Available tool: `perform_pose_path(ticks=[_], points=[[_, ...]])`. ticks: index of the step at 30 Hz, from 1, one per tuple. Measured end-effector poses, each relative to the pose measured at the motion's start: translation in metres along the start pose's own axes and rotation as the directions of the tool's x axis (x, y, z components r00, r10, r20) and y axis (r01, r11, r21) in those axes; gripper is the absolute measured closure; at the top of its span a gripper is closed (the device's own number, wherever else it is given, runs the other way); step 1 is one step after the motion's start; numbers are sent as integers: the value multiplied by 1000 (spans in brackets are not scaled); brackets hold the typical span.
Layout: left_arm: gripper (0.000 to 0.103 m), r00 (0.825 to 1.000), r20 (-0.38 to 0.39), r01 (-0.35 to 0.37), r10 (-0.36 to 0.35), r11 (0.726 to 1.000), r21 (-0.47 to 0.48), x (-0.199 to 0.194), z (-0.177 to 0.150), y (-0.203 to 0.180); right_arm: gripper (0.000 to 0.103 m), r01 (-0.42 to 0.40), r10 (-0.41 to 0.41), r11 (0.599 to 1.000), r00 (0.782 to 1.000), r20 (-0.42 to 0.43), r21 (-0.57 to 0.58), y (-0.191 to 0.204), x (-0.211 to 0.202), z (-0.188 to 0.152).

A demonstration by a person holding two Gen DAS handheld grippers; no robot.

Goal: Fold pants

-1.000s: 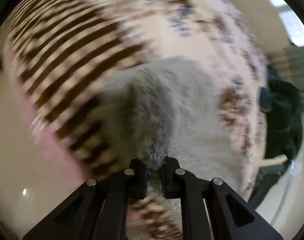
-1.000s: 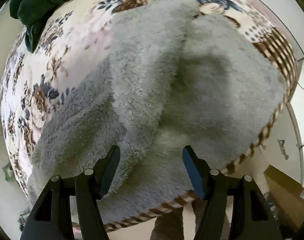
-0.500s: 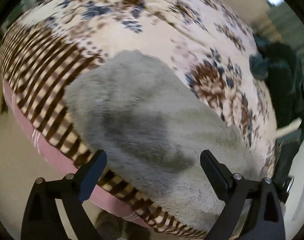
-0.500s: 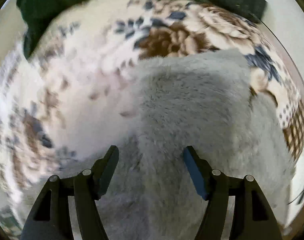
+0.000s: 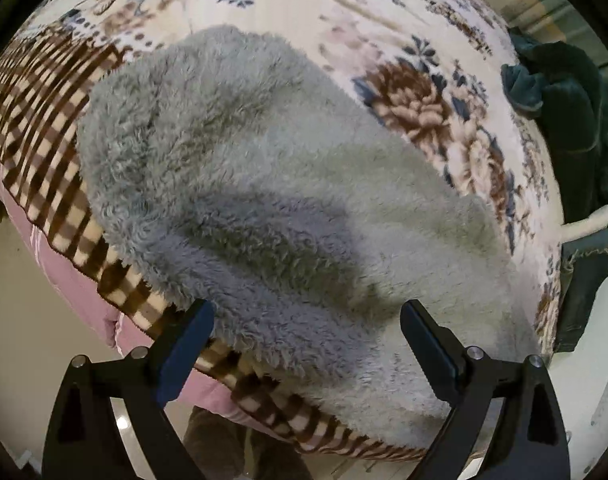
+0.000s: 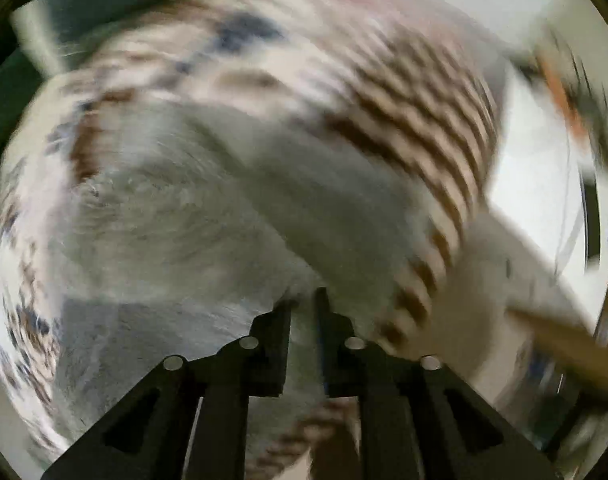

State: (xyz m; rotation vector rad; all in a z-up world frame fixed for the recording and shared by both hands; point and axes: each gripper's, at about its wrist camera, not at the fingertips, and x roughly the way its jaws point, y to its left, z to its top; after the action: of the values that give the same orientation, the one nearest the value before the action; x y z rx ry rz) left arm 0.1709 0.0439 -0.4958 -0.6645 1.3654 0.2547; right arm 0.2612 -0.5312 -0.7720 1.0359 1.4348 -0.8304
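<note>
Floral blanket, cream w/ brown + blue flowers and a brown check border, covers the bed, biggest thing in view. Pink sheet shows under its near edge. Grey fleece pants lie on top of the blanket near that edge, bunched into a wide fluffy heap; the near side runs over the check border. Dark green garment piled at the far right of the bed, apart from the pants.

Left gripper hangs over the near part of the pants, pointing steeply down, jaws spread wide, nothing gripped; fleece sits below and between the fingers, pads not pressing.

Right gripper: right wrist view badly motion-blurred. Jaws closing, nearly together, narrow gap left. Grey fleece right at the tips and appears pinched in the gap, but blur makes the exact hold unclear. Check border visible just right of the tips.
</note>
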Motion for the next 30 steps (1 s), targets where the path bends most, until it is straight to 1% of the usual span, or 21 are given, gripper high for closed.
perform_pose_path(ticks=[1, 2, 4, 5, 7, 8, 9, 13, 14, 15, 16, 17, 18, 19, 20, 22, 24, 28, 30], points=[[8, 1000, -5, -6, 5, 1000, -6, 2, 1, 2, 82, -22, 22, 1000, 1000, -7, 19, -8, 3, -4], [8, 1000, -7, -9, 9, 1000, -13, 4, 2, 4, 66, -60, 60, 998, 998, 0, 31, -11, 3, -8], [7, 1000, 2, -6, 6, 999, -37, 4, 6, 10, 52, -180, 179, 983, 983, 34, 25, -8, -2, -17], [7, 1000, 7, -10, 11, 999, -48, 4, 8, 13, 51, -213, 213, 977, 976, 53, 4, -3, -6, -21], [7, 1000, 19, -13, 14, 997, -73, 4, 16, 21, 49, -236, 238, 971, 970, 54, -35, 9, -6, -27], [7, 1000, 25, -16, 18, 996, -89, 4, 20, 26, 48, -227, 230, 972, 973, 36, -64, 20, -1, -29], [7, 999, 35, -28, 32, 994, -107, 5, 25, 33, 48, -196, 198, 977, 980, 22, -85, 29, 5, -31], [7, 994, 51, -84, 93, 986, -147, 16, 41, 51, 48, -154, 148, 977, 987, -55, -147, 62, 38, -44], [7, 993, 59, -91, 102, 983, -161, 19, 44, 56, 51, -143, 136, 976, 989, -53, -162, 67, 44, -48], [7, 991, 62, -106, 119, 978, -178, 21, 46, 60, 54, -108, 104, 975, 994, -28, -195, 77, 46, -52], [7, 989, 66, -115, 131, 972, -204, 24, 49, 65, 64, -88, 89, 974, 996, -7, -211, 81, 47, -64], [12, 990, 69, -106, 124, 970, -219, 27, 49, 69, 82, -70, 77, 971, 997, 19, -229, 87, 44, -69], [32, 991, 68, -93, 111, 969, -230, 29, 50, 72, 92, -74, 87, 966, 995, 41, -249, 93, 39, -73], [48, 995, 69, -59, 77, 970, -237, 31, 49, 76, 93, -70, 87, 964, 994, 58, -258, 97, 34, -76], [71, 995, 74, -44, 64, 970, -237, 31, 49, 77, 94, -62, 87, 961, 993, 84, -269, 99, 27, -80], [81, 993, 110, -17, 42, 976, -218, 24, 46, 77, 95, -61, 99, 954, 988, 115, -293, 101, 9, -88], [85, 991, 131, -6, 34, 978, -208, 17, 46, 80, 95, -67, 108, 953, 986, 124, -295, 98, -9, -92], [87, 990, 143, 14, 16, 977, -211, 0, 48, 86, 96, -86, 120, 956, 987, 109, -279, 76, -40, -97], [89, 988, 151, -7, 38, 979, -206, -5, 50, 86, 96, -78, 109, 956, 989, 96, -282, 58, -46, -96]])
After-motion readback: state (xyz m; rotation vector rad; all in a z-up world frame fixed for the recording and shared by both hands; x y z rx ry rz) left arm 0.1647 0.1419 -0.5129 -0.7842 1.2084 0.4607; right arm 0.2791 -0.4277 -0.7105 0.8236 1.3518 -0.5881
